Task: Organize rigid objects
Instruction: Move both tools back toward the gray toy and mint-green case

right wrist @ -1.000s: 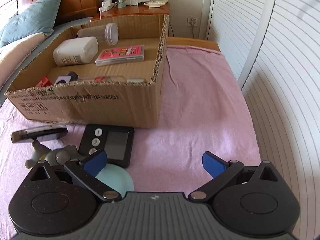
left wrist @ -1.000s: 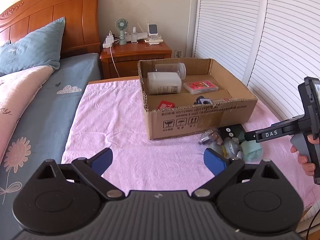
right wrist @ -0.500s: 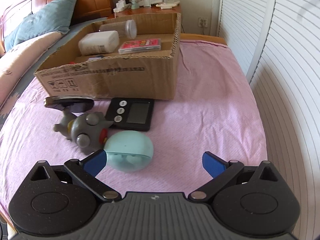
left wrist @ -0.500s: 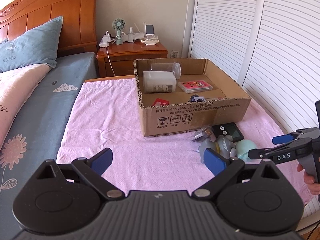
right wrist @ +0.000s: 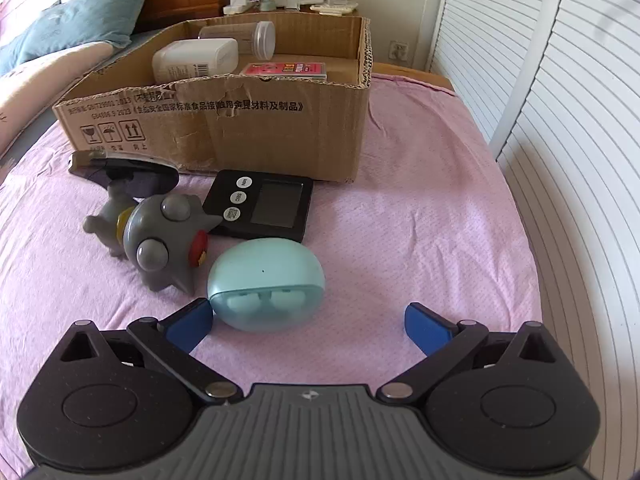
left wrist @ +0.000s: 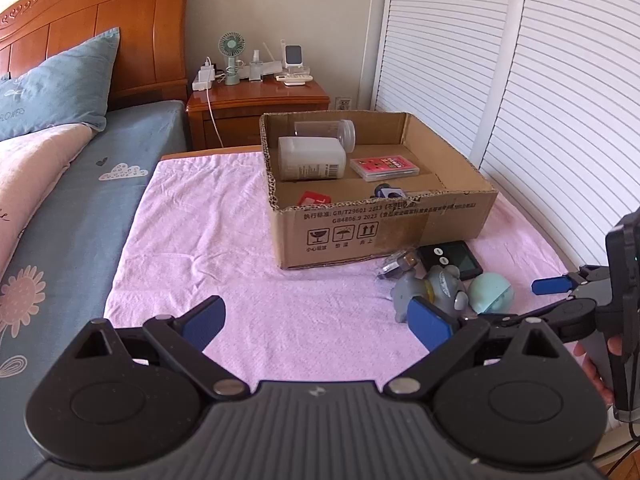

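Observation:
An open cardboard box [left wrist: 384, 224] [right wrist: 256, 132] stands on a pink cloth [left wrist: 224, 248]. It holds a white bottle [left wrist: 311, 158], a clear jar [left wrist: 326, 133], a pink card case [left wrist: 385, 167] and small items. In front of it lie a black timer [right wrist: 262, 204], a grey toy figure [right wrist: 160, 236], a light-blue earbud case [right wrist: 266, 282] and a dark flat gadget [right wrist: 120, 162]. My right gripper [right wrist: 308, 322] is open and empty, just short of the earbud case. My left gripper [left wrist: 316, 320] is open and empty, above the cloth, left of the items.
A bed with blue sheet and pillows [left wrist: 52, 92] lies to the left. A wooden nightstand [left wrist: 256, 104] with a fan and chargers stands behind the box. White louvered doors [left wrist: 540, 100] run along the right side.
Both grippers have drawn back from the box. The timer, toy and earbud case now lie fully in the right wrist view, in front of the right gripper. Both stay open.

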Demonstrator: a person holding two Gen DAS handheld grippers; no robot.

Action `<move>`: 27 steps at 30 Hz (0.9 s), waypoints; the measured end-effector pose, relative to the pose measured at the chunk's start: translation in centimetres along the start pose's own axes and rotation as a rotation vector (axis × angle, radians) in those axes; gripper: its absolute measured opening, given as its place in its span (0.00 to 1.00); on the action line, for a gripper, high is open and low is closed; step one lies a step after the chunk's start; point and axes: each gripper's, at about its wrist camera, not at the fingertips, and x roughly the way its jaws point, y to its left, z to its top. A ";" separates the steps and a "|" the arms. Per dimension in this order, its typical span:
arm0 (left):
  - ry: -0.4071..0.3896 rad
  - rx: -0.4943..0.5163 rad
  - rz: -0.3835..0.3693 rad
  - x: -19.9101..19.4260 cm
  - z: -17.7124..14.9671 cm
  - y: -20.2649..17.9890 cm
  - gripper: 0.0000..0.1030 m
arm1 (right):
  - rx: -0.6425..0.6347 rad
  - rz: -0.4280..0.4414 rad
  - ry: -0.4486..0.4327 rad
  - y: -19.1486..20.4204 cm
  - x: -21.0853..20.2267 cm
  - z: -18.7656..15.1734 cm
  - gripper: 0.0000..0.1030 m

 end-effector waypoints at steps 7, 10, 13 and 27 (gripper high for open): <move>0.010 -0.018 -0.030 0.4 -0.2 0.2 0.94 | -0.010 0.010 -0.002 0.6 -0.4 -0.5 1.00; 0.013 -0.027 -0.030 0.5 -0.2 0.4 0.94 | -0.058 0.048 0.003 1.2 -0.6 -0.7 1.00; 0.015 -0.036 -0.031 0.6 -0.1 0.5 0.94 | -0.088 0.072 0.011 2.0 -0.8 -0.9 1.00; 0.020 -0.045 -0.041 1.1 -0.1 0.5 0.94 | -0.164 0.111 0.138 4.4 -0.9 -0.2 1.00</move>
